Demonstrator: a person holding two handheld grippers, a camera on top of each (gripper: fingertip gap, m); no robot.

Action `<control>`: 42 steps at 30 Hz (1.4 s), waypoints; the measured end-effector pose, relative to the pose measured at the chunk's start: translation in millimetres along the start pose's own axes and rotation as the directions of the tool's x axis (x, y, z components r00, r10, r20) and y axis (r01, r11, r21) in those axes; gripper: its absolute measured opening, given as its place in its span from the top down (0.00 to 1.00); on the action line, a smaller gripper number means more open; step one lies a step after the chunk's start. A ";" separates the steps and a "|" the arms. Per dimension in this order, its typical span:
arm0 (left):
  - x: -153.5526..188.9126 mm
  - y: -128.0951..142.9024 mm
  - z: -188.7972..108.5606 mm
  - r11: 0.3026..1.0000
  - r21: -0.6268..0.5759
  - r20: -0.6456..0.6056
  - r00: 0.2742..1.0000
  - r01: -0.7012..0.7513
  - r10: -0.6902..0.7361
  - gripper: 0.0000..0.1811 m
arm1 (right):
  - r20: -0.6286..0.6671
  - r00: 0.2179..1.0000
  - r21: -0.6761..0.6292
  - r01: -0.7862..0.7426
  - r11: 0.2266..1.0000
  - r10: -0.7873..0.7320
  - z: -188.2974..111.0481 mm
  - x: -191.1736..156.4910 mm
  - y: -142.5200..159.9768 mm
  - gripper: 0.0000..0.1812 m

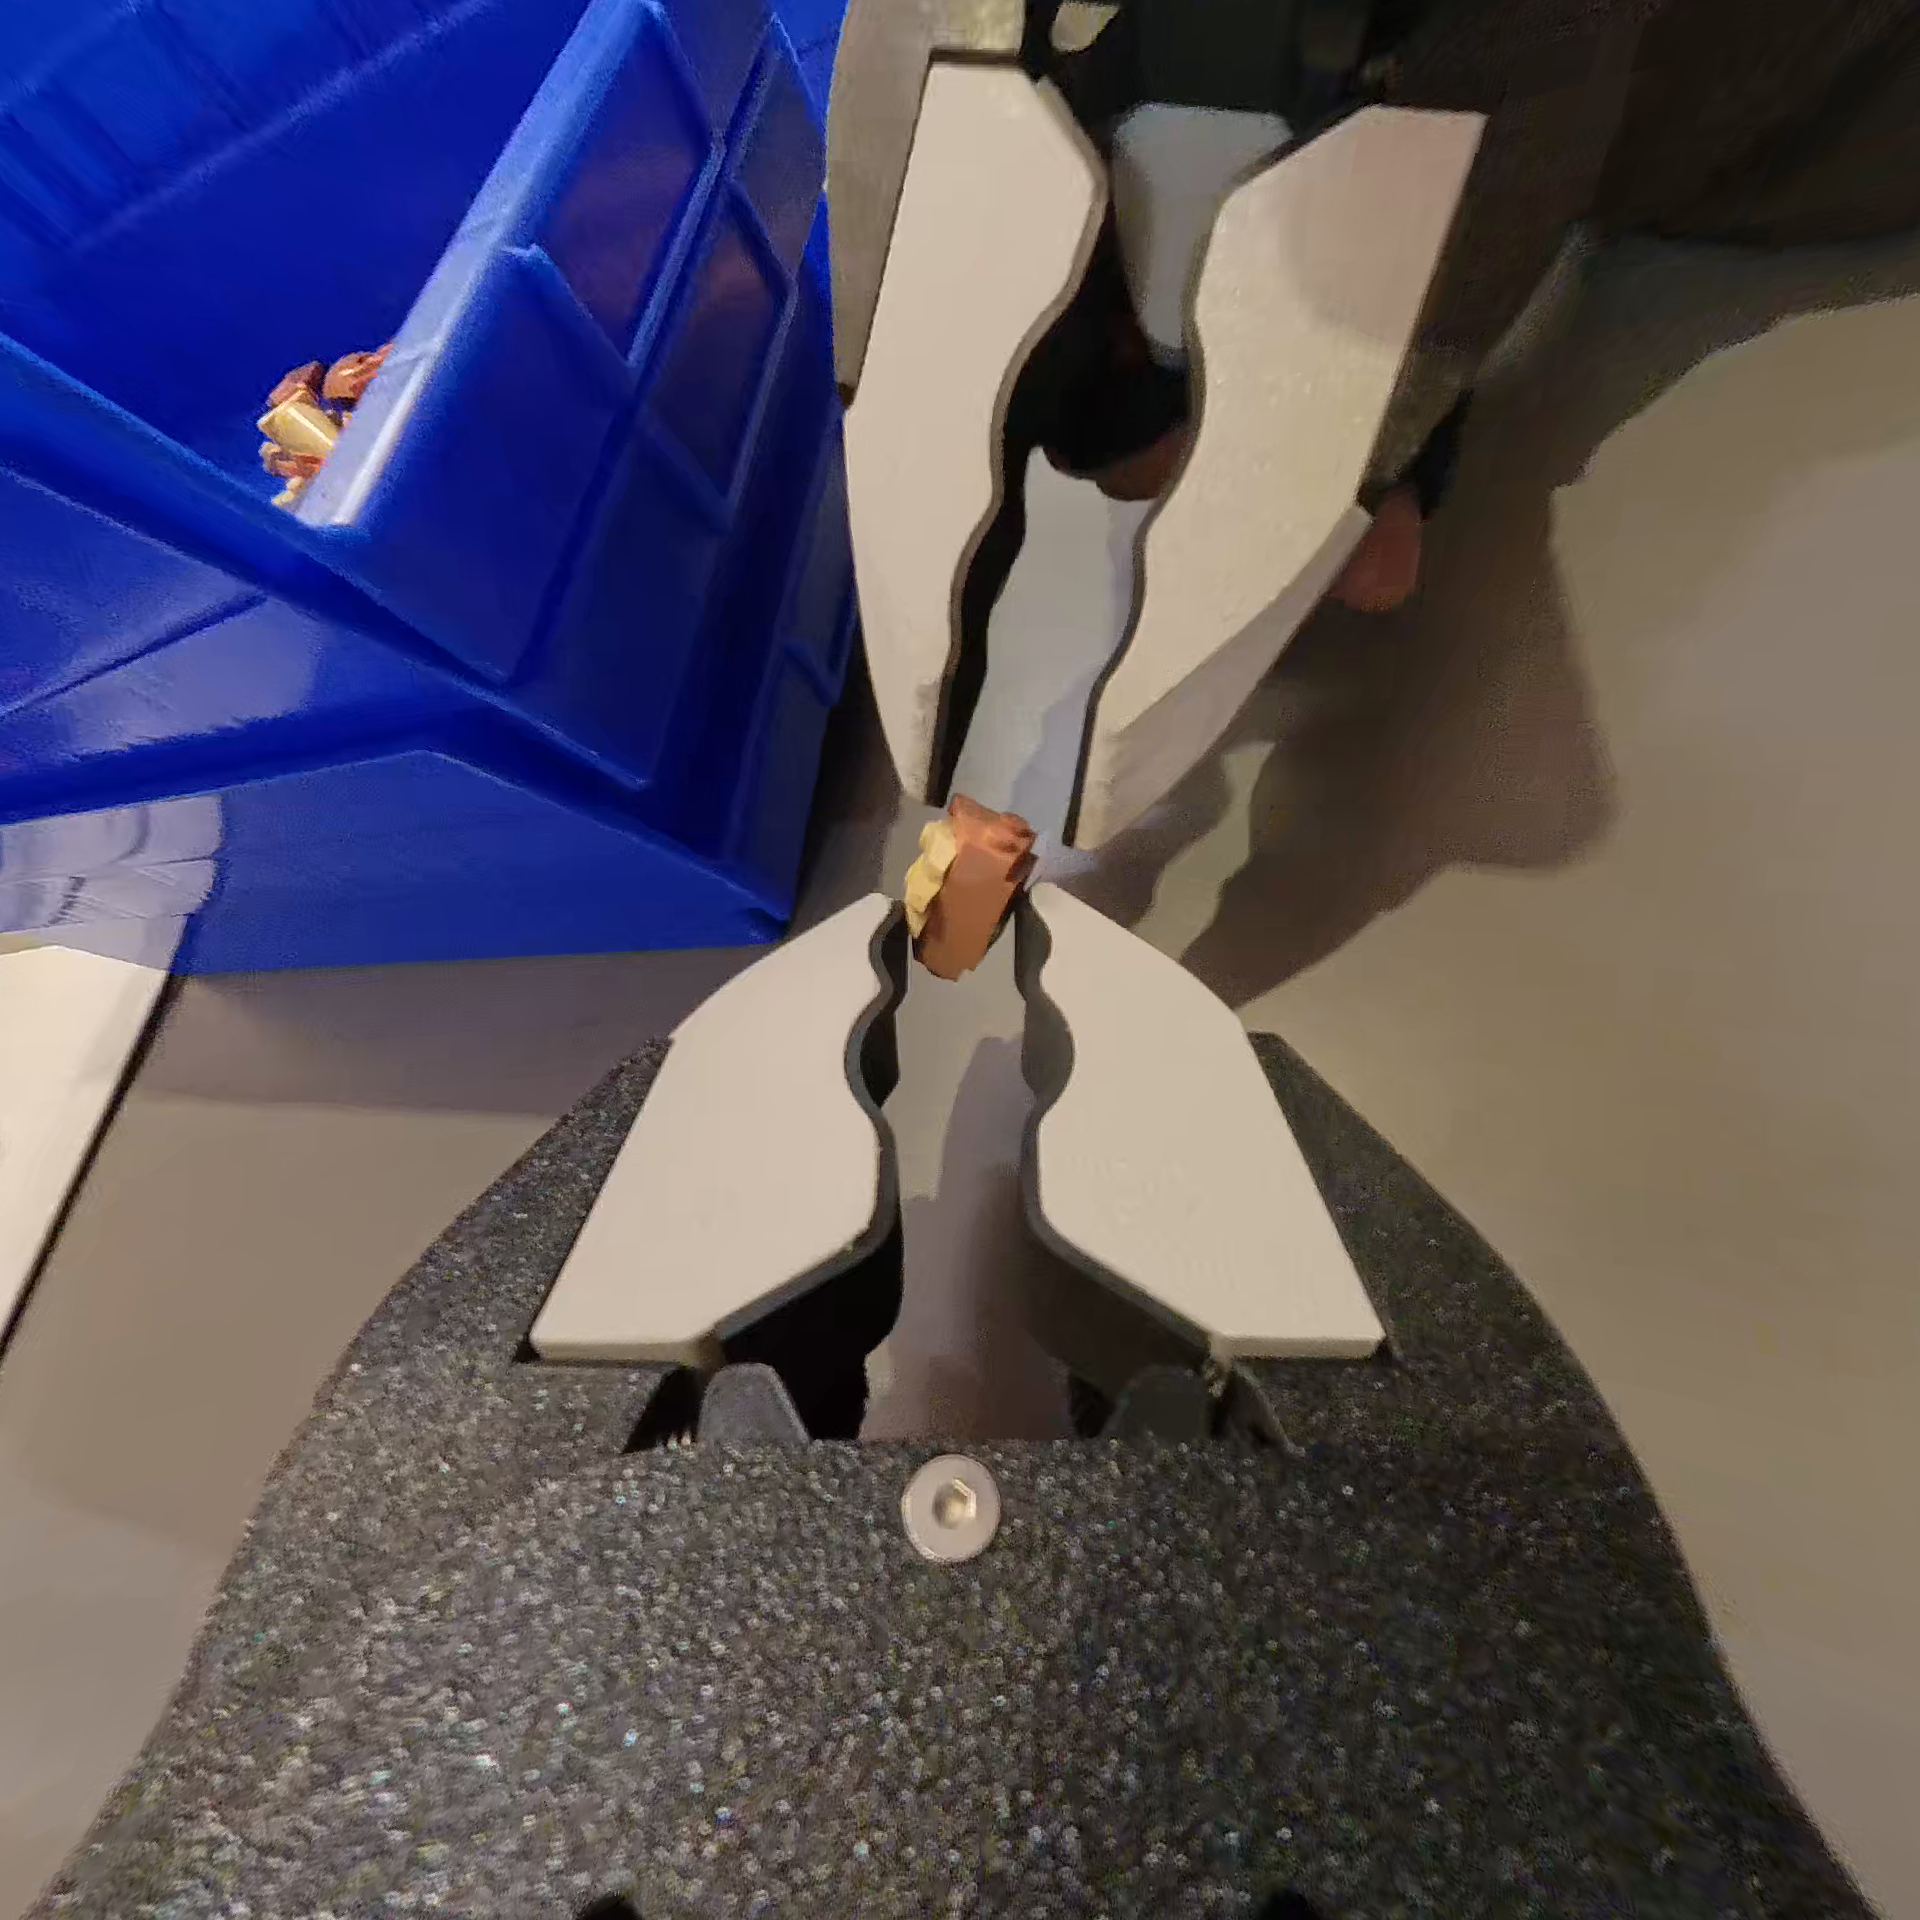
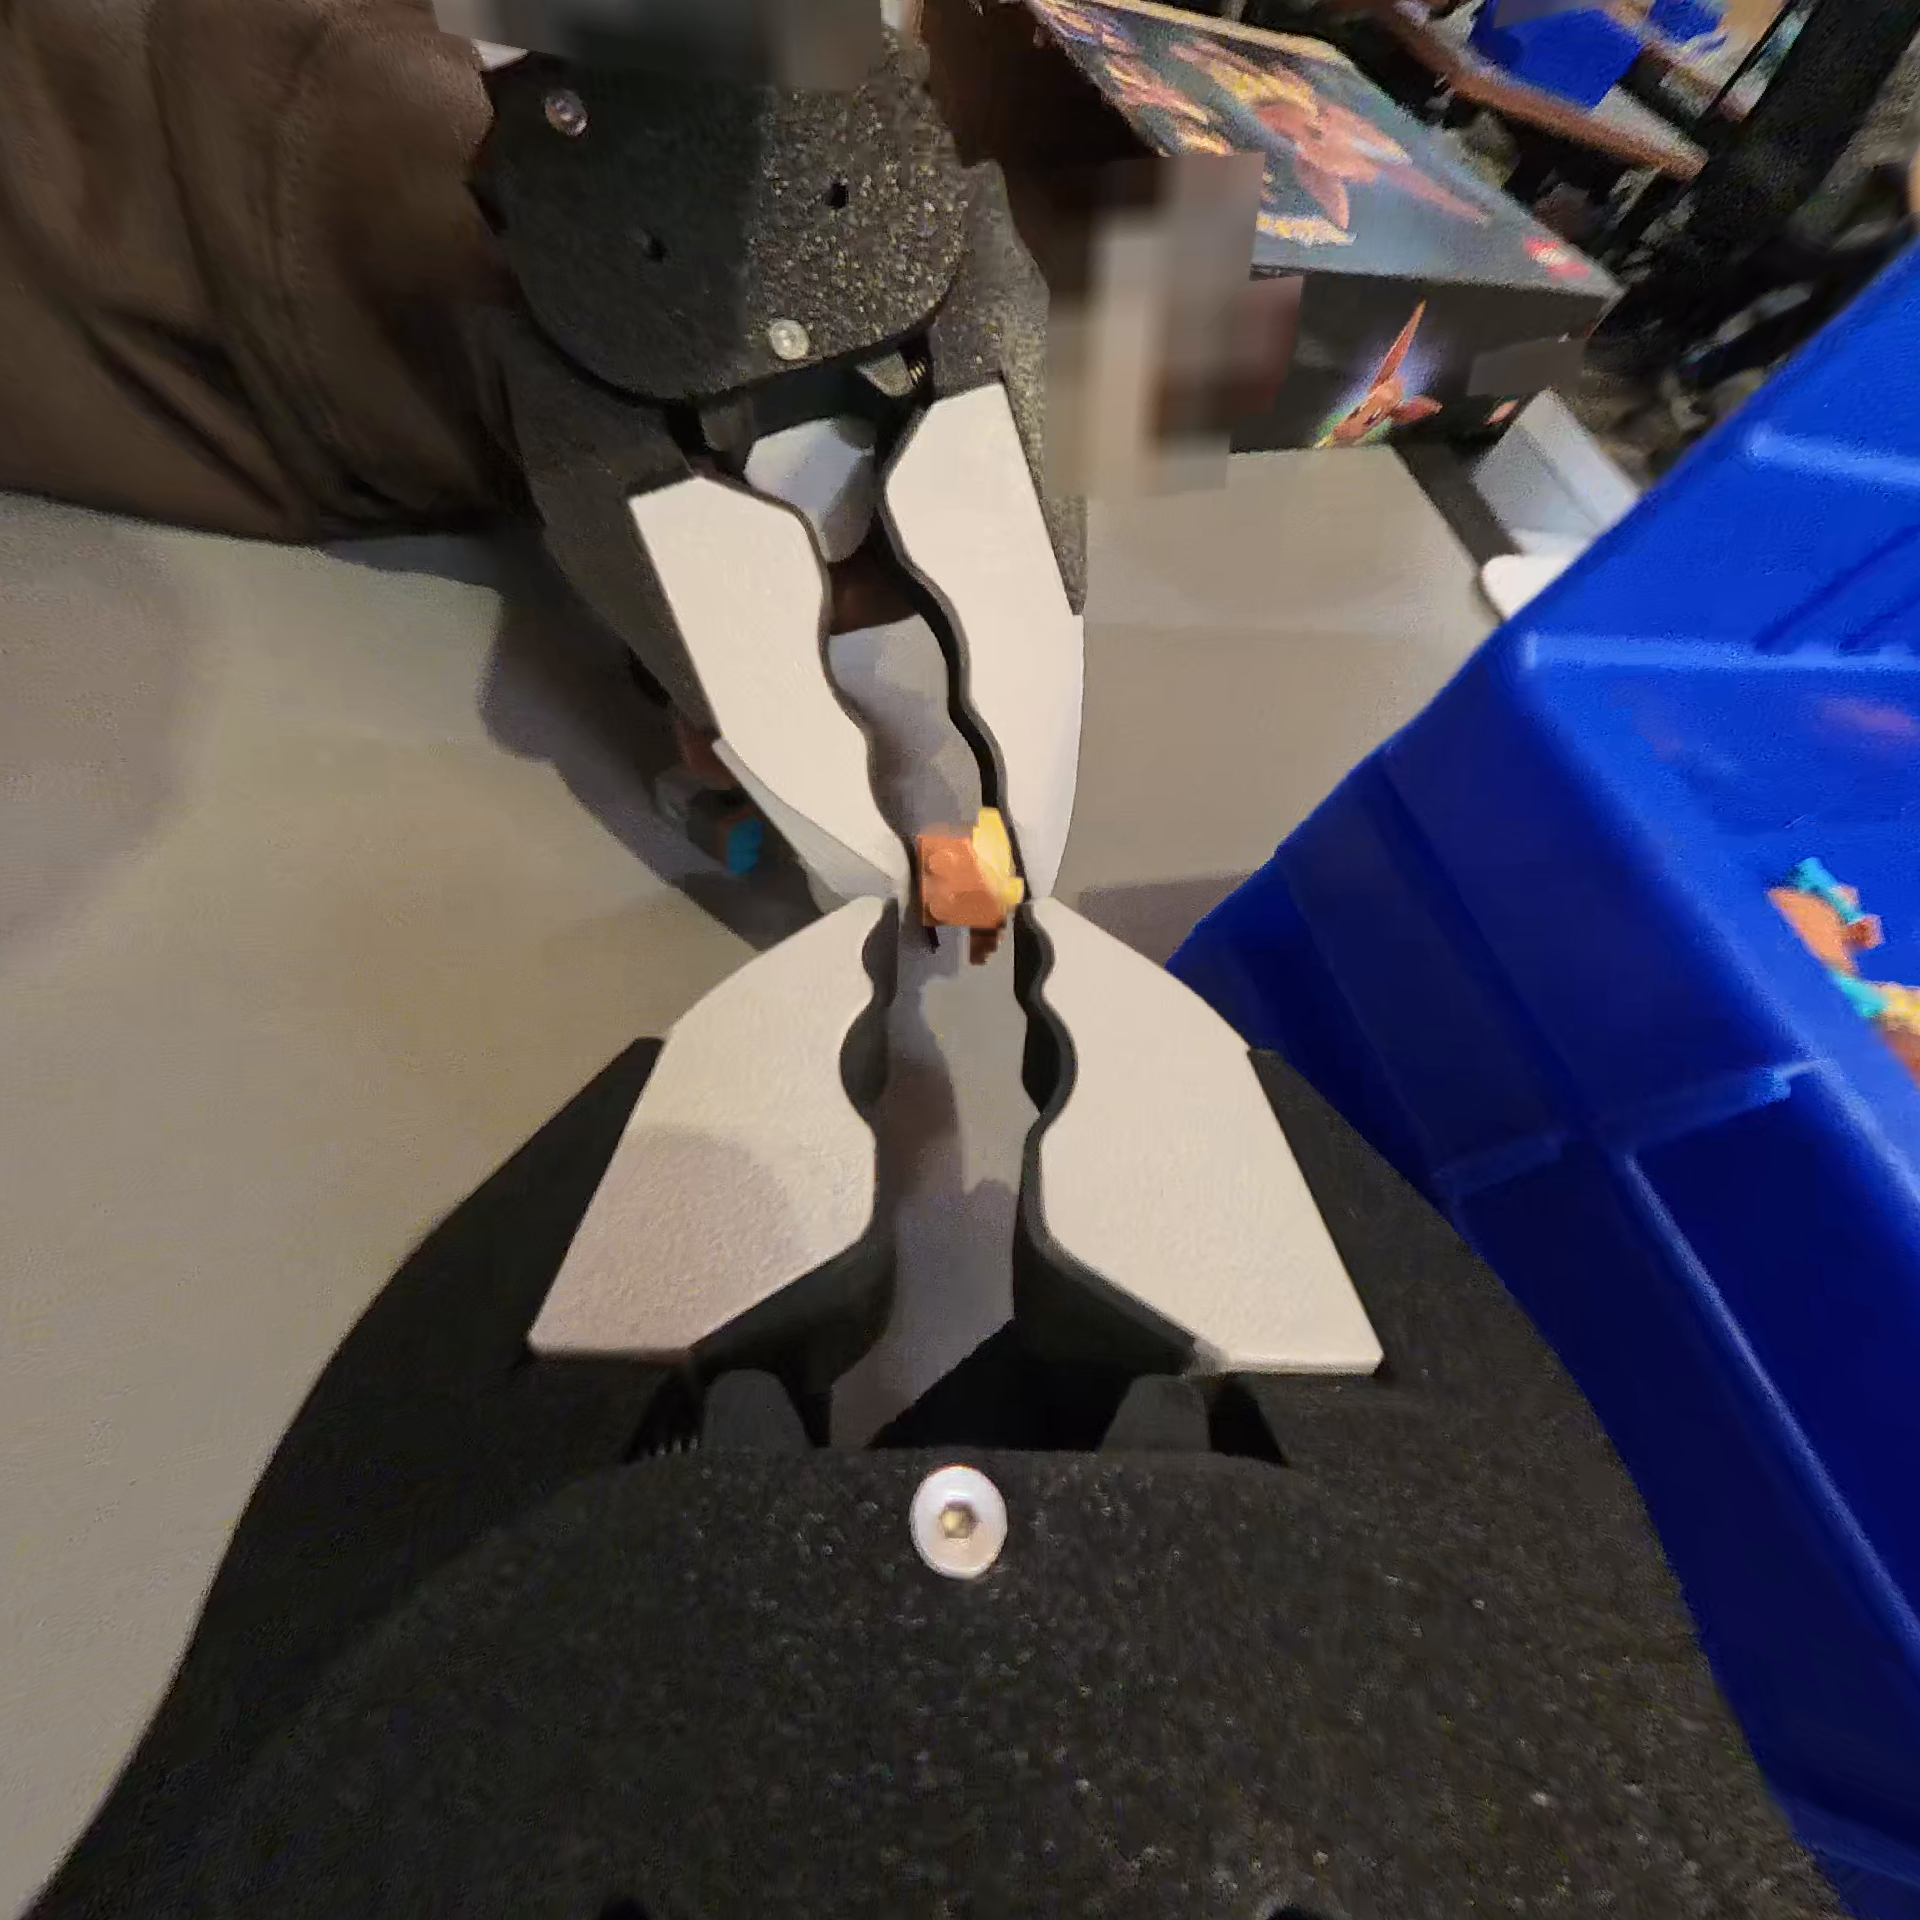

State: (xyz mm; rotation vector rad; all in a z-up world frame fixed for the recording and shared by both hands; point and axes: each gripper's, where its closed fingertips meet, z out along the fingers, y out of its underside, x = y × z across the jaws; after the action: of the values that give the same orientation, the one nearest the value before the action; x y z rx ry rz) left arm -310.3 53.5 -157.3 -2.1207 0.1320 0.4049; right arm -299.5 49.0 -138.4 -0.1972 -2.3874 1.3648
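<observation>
A: What does the left gripper point(image 1: 961, 909) hold?

B: Its pale fingers close at their tips on a small brick assembly point(image 1: 968, 894), an orange-brown block with a cream piece fixed to one side. The assembly sits just above the grey table point(image 1: 1610, 1195).

A: And the right gripper point(image 2: 956, 914)?

B: It meets the left one tip to tip. In the right wrist view its fingertips stand at either side of the same assembly point(image 2: 961, 878), here showing an orange block with a yellow piece. The tips appear to pinch it, though blur leaves the contact on the left tip uncertain.

A: So both claws are clenched?

B: Yes, both are narrowed onto the one assembly, which is held between the two opposed pairs of fingers.

A: What lies about them?

B: A blue bin point(image 1: 436, 582) stands on the table just beside the grippers. A few orange and cream bricks point(image 1: 307, 416) lie inside it. In the right wrist view the bin point(image 2: 1621, 987) fills the right edge. A small brown and blue brick cluster point(image 2: 722, 821) rests on the table under the left gripper's fingers. A printed box point(image 2: 1340, 197) stands at the far edge of the table. A person's brown sleeve point(image 2: 208, 270) reaches in at the upper left.
</observation>
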 end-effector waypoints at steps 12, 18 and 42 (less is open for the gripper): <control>-2.3 10.4 5.7 0.992 -0.073 0.059 0.992 -0.107 0.112 0.89 | -0.203 0.925 -0.146 0.295 0.944 -0.320 10.8 3.0 10.8 0.91; -3.4 5.9 3.7 0.981 -0.066 0.092 0.978 -0.181 0.186 0.90 | -0.217 0.912 -0.132 0.327 0.936 -0.349 6.4 2.3 7.2 0.92; -25.8 13.4 -7.5 0.989 -0.085 0.156 0.978 -0.122 0.135 0.90 | -0.267 0.922 -0.079 0.270 0.960 -0.281 -13.0 11.7 16.0 0.93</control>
State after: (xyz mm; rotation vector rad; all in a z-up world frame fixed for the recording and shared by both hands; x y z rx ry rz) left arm -336.1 38.3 -155.5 -2.1494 0.1628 0.6662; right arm -306.2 71.2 -143.2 -0.0529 -2.1172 1.0824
